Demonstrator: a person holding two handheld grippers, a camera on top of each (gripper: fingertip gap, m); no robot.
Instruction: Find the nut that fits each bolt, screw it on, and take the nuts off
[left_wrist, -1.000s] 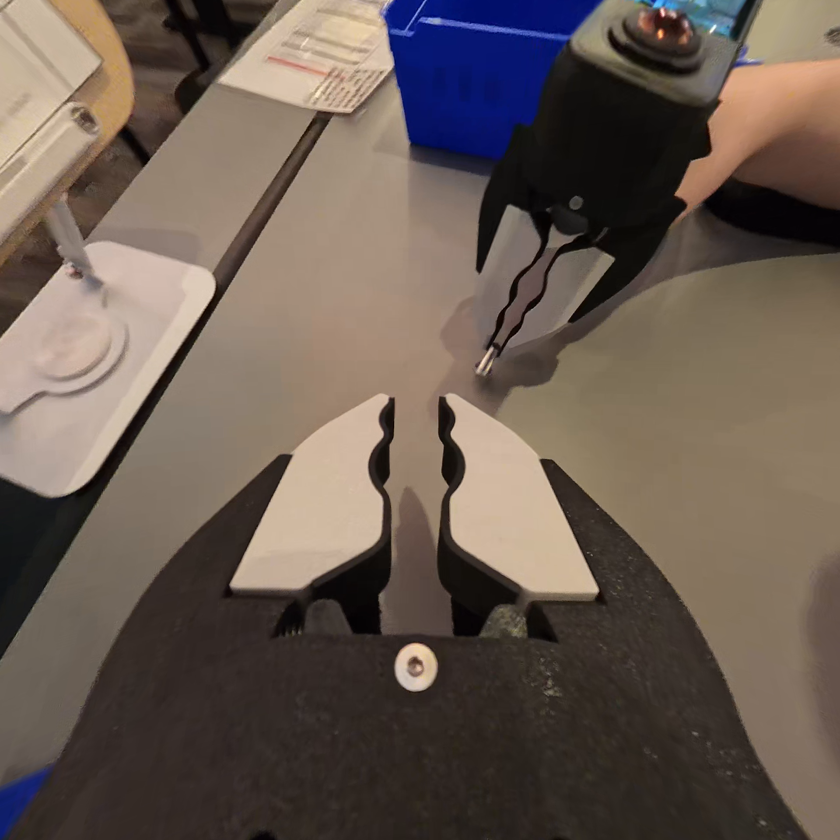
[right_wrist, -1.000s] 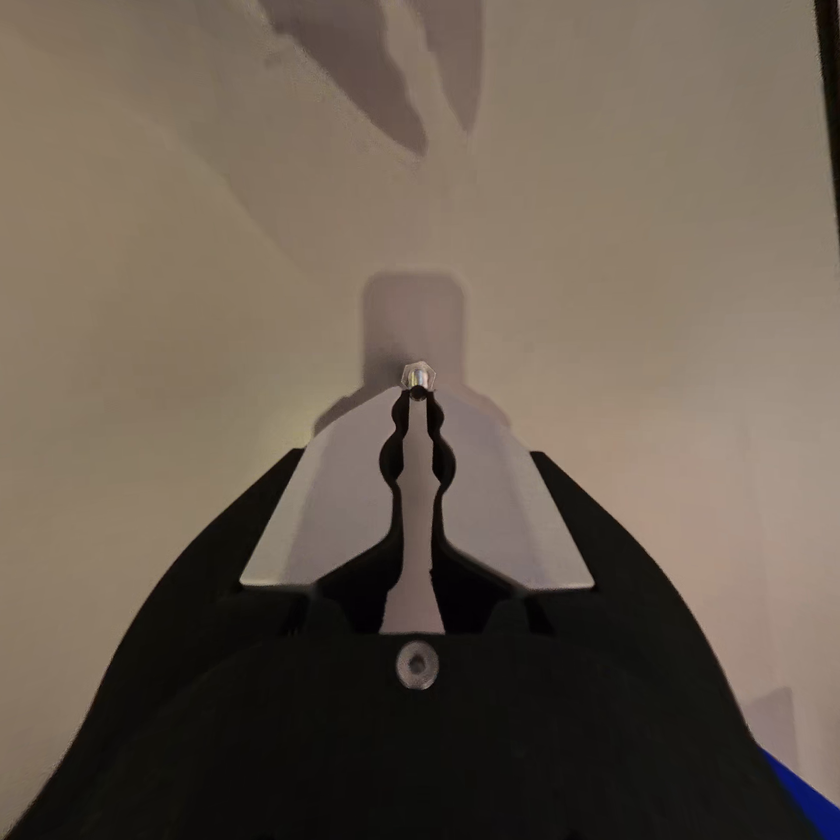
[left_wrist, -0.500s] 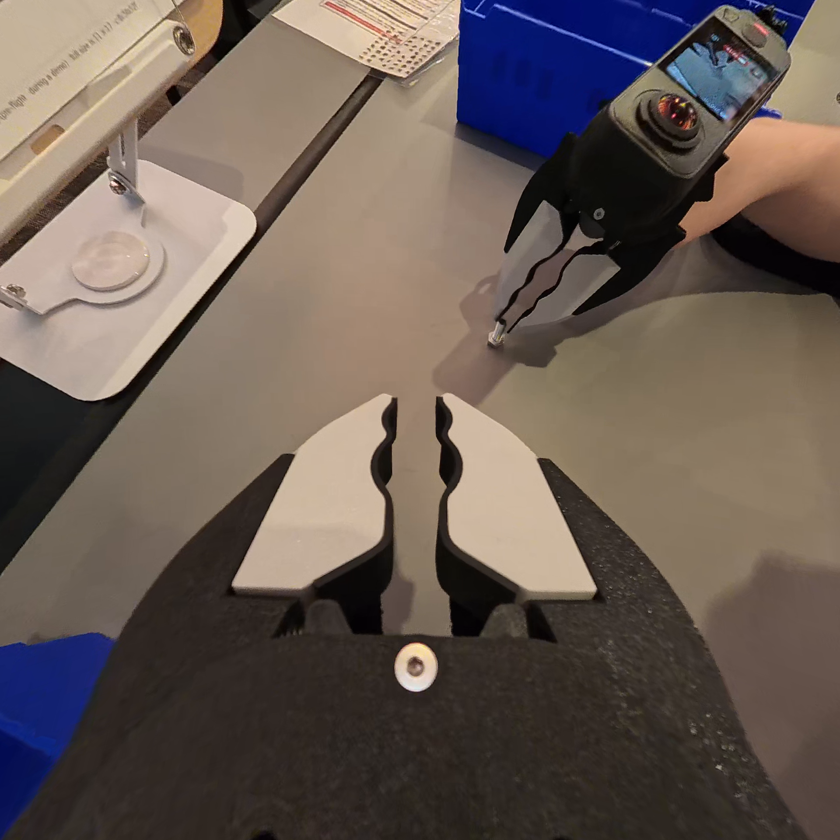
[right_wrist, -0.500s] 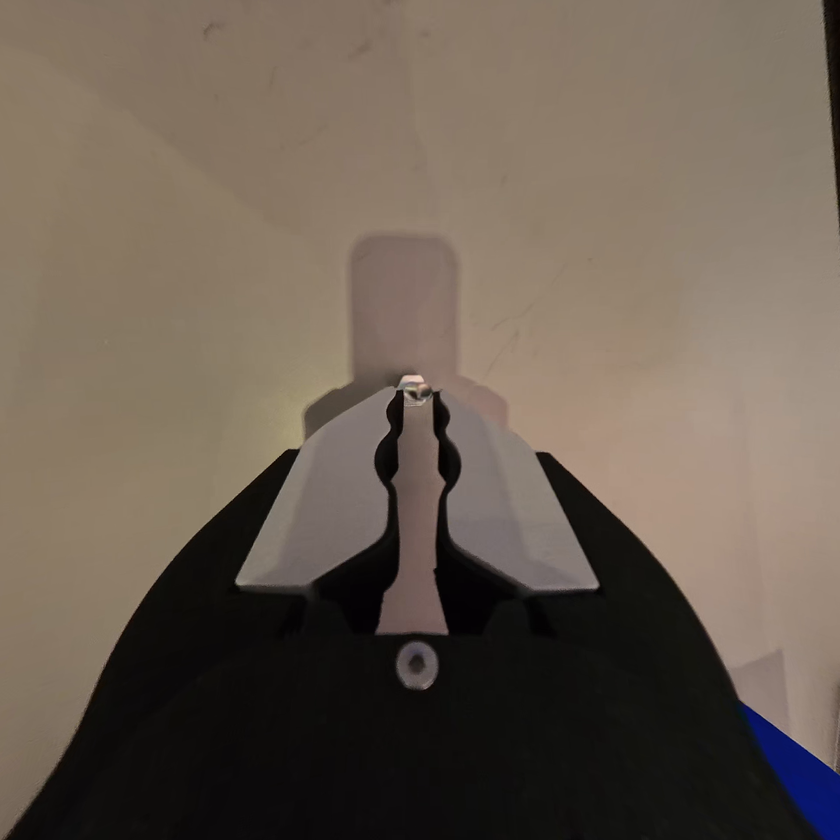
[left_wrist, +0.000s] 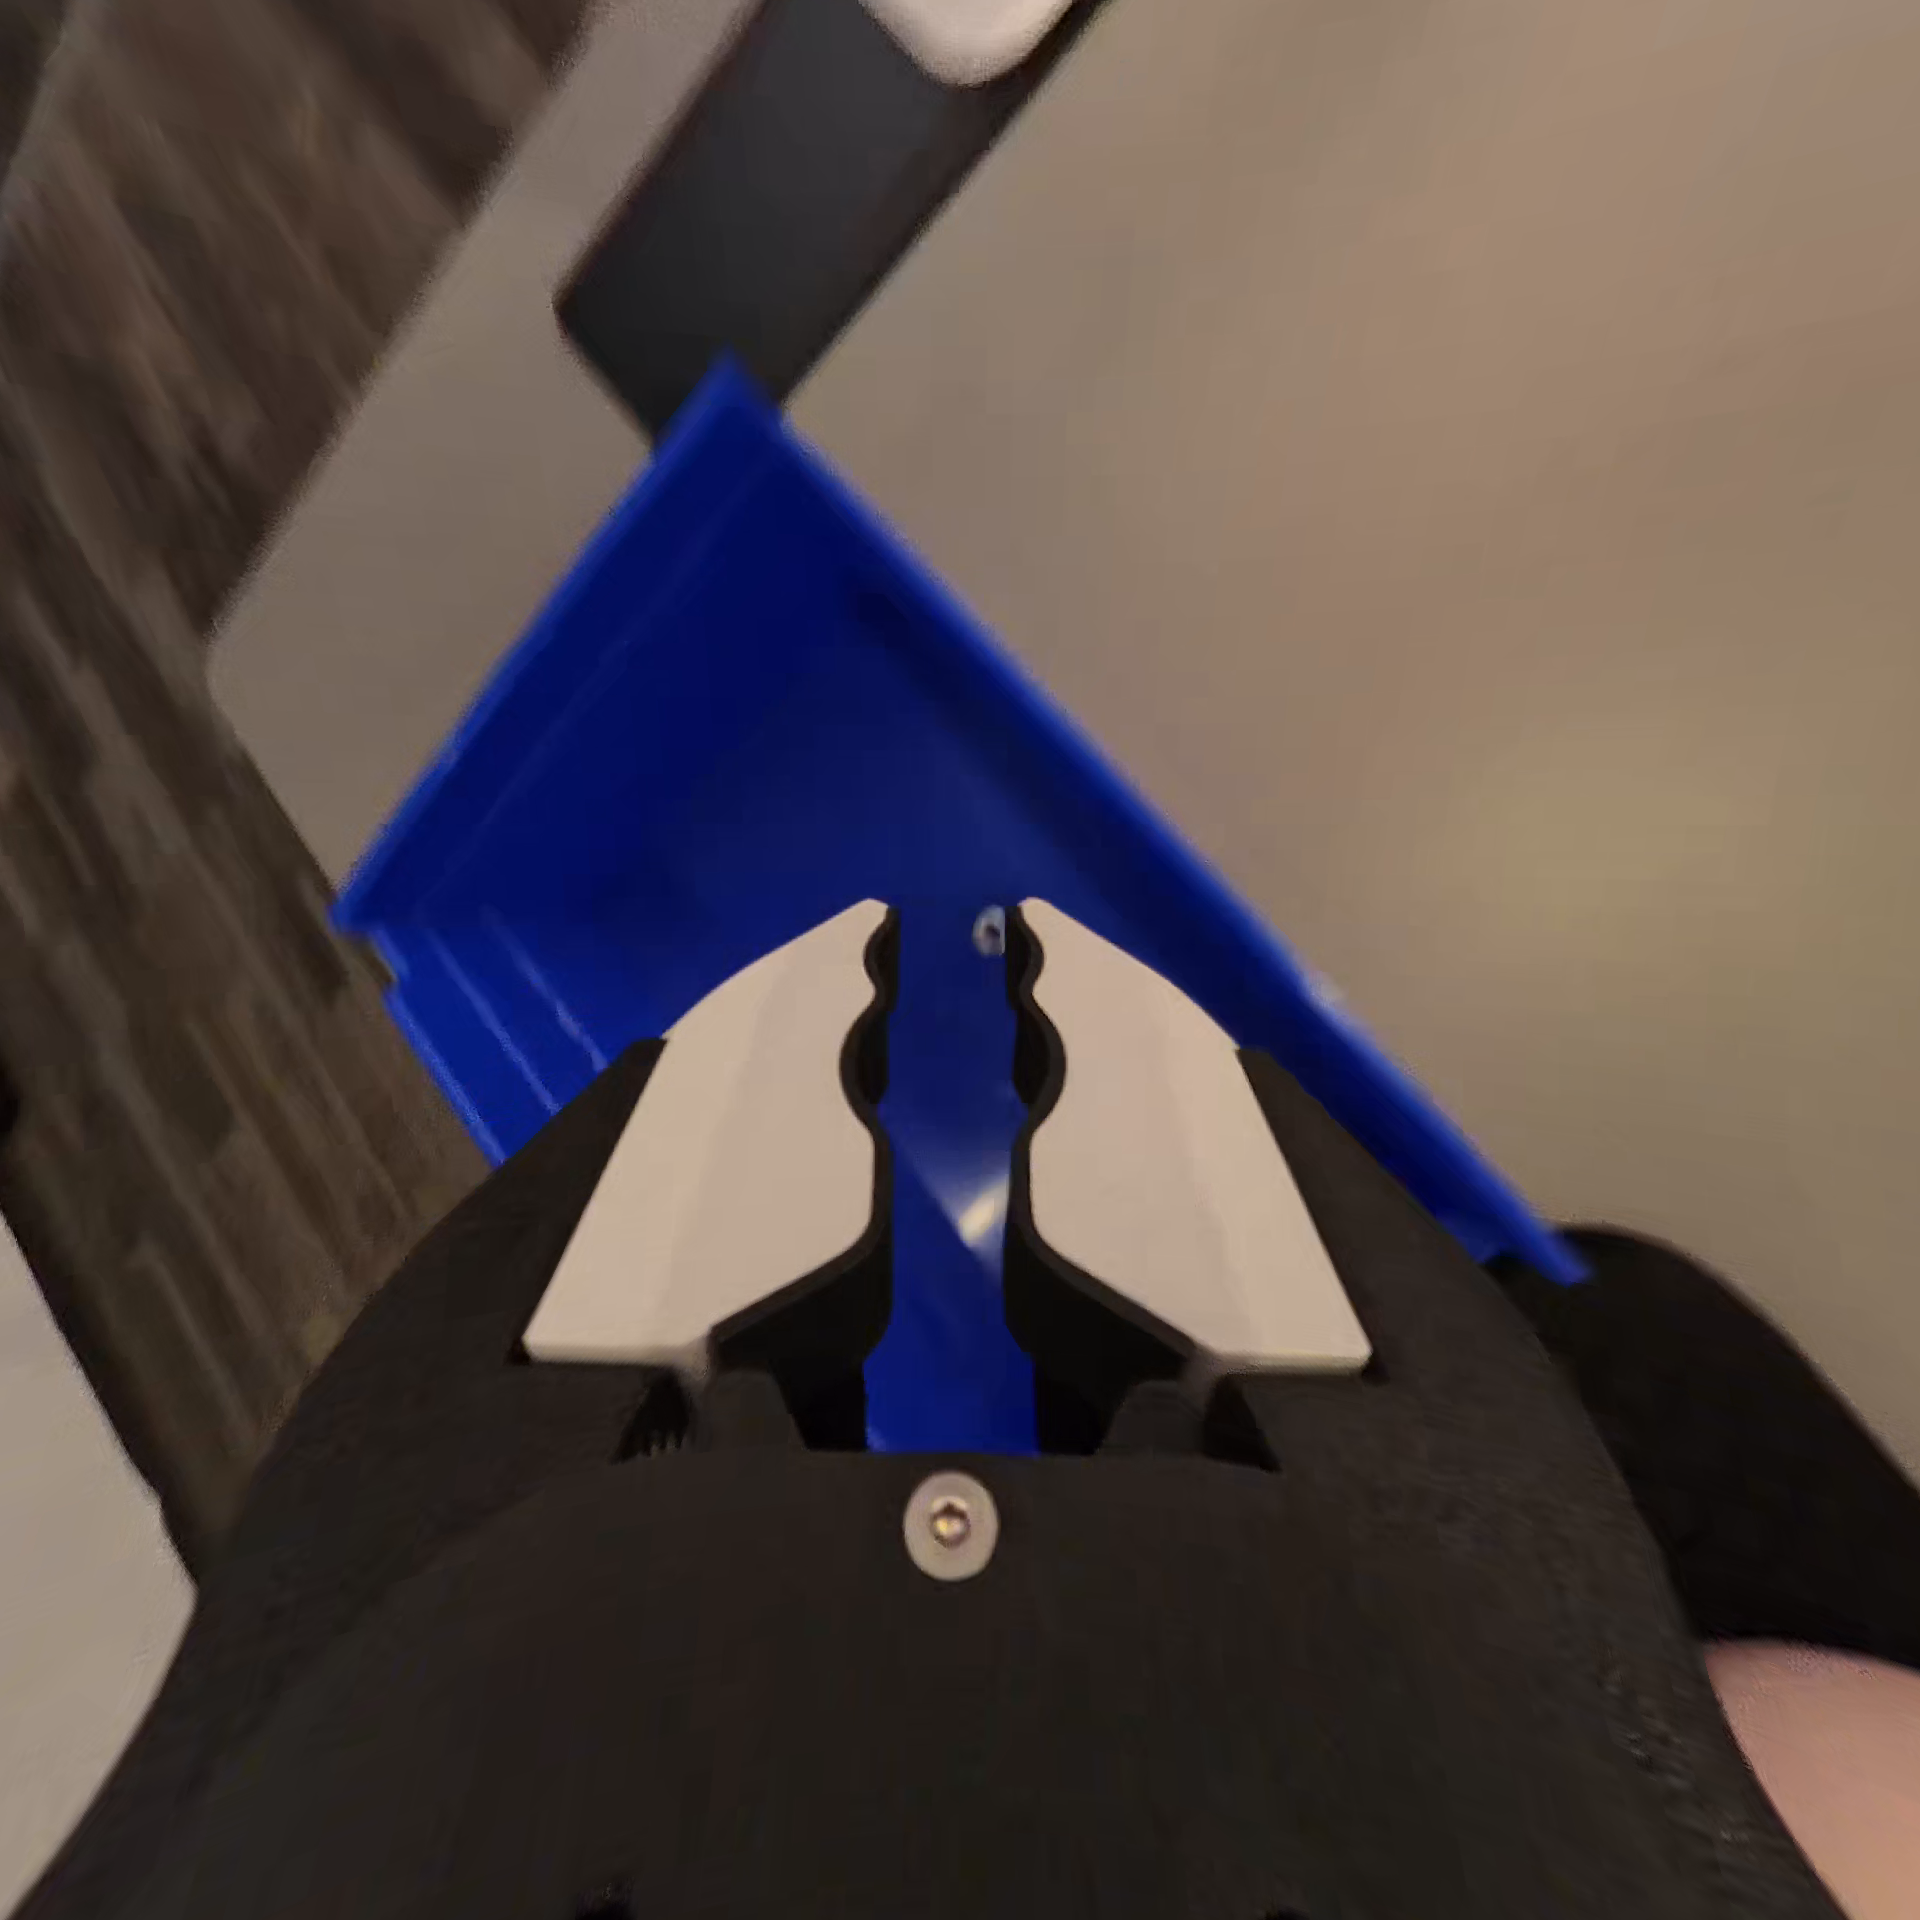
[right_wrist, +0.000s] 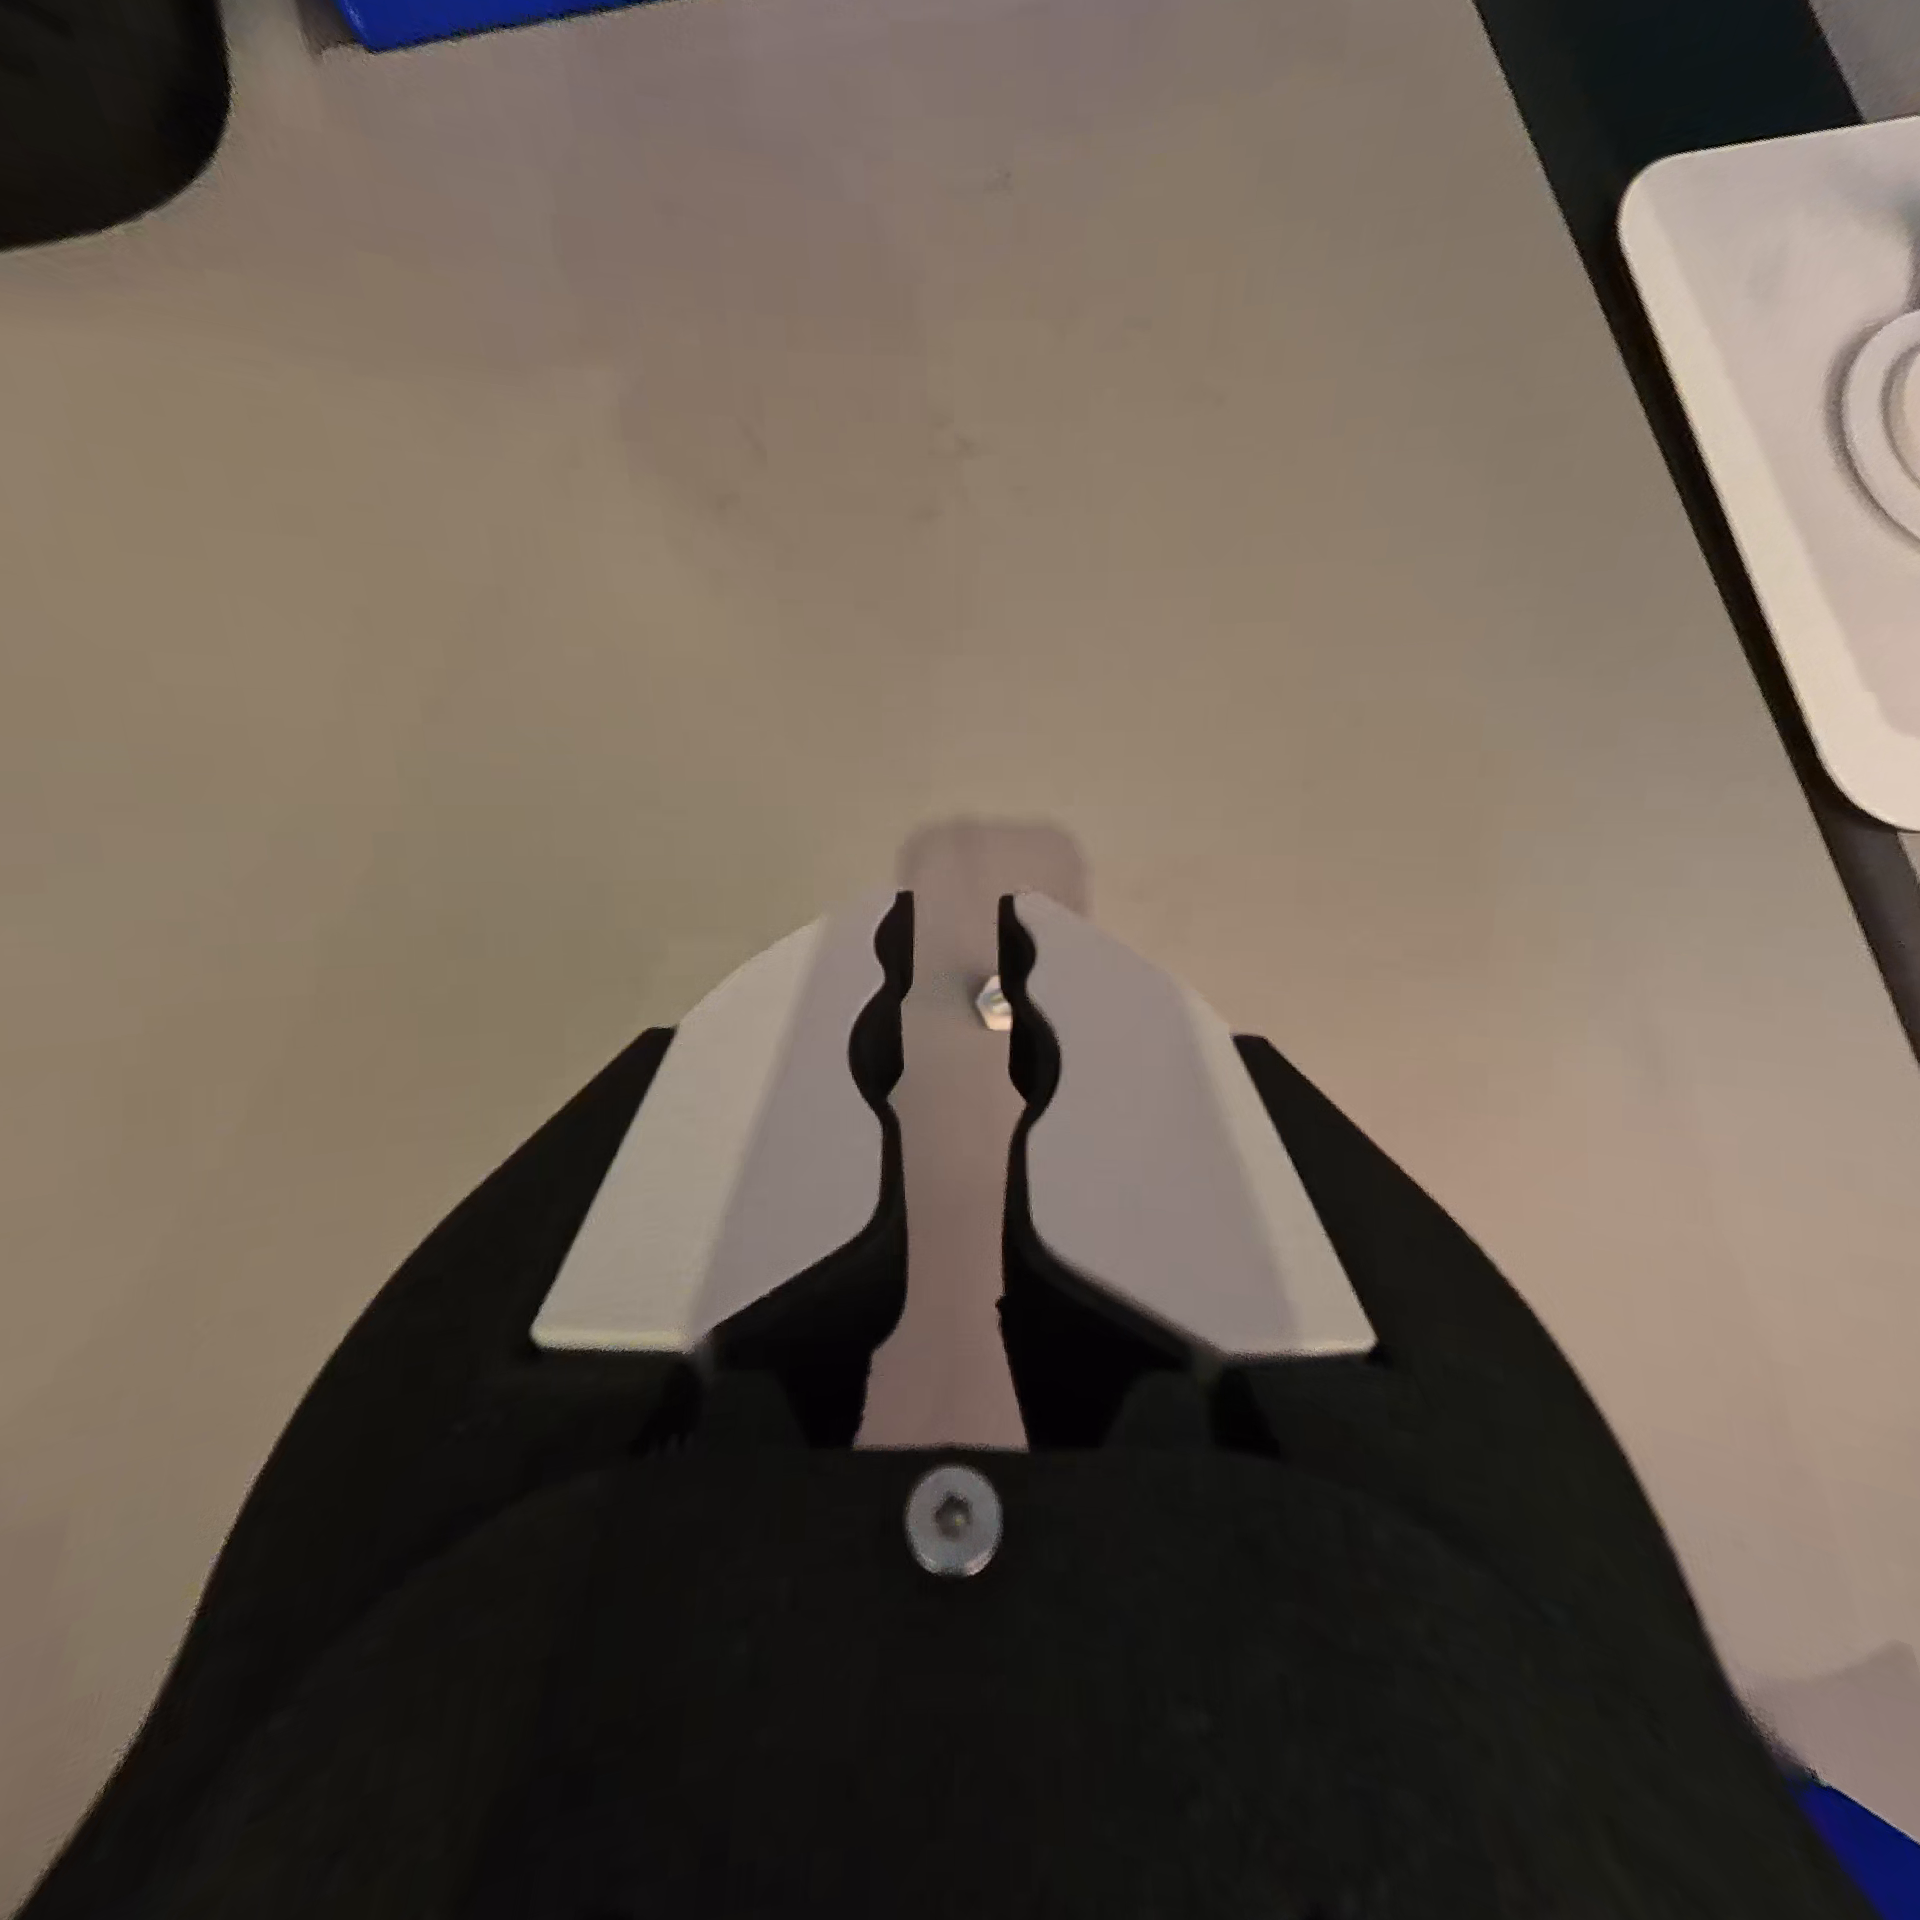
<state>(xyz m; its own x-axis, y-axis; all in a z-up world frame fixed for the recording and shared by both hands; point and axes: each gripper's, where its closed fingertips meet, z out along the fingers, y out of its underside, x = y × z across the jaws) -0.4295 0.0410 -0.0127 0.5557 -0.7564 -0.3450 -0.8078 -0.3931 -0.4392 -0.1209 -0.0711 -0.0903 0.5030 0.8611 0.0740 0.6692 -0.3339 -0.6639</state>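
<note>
Step in hand: judged to be fetching the next piece from the blue bin (left_wrist: 790, 790) with the left gripper (left_wrist: 951, 920), while the right gripper (right_wrist: 956, 909) parted from a small silver nut (right_wrist: 990, 1006).
Doing it well: the left view was motion-blurred, so the gripper would do best to settle before closing; it should come down straight over one small part, fingers either side of it, clear of the bin wall.
Left fingers: open to a moderate gap, holding nothing; the blue bin floor showed between them.
Small part in the bin: a tiny silvery piece (left_wrist: 989, 928) sat at centre frame, just beside the tip of the right-hand finger (left_wrist: 1143, 1122); too blurred to tell nut from bolt, or whether it touched the finger.
Right fingers: open to a narrow gap, gripping nothing.
Nut: lay on the tabletop (right_wrist: 623, 520), seen in the gap just below the fingertips, close against the inner edge of the right-hand finger (right_wrist: 1132, 1132); contact could not be told.
Risk: such a small, hard piece could slip or roll if pinched off-centre.
Surroundings: a white plate-like base (right_wrist: 1787, 468) at the right edge of the right view, well apart from the nut.
</note>
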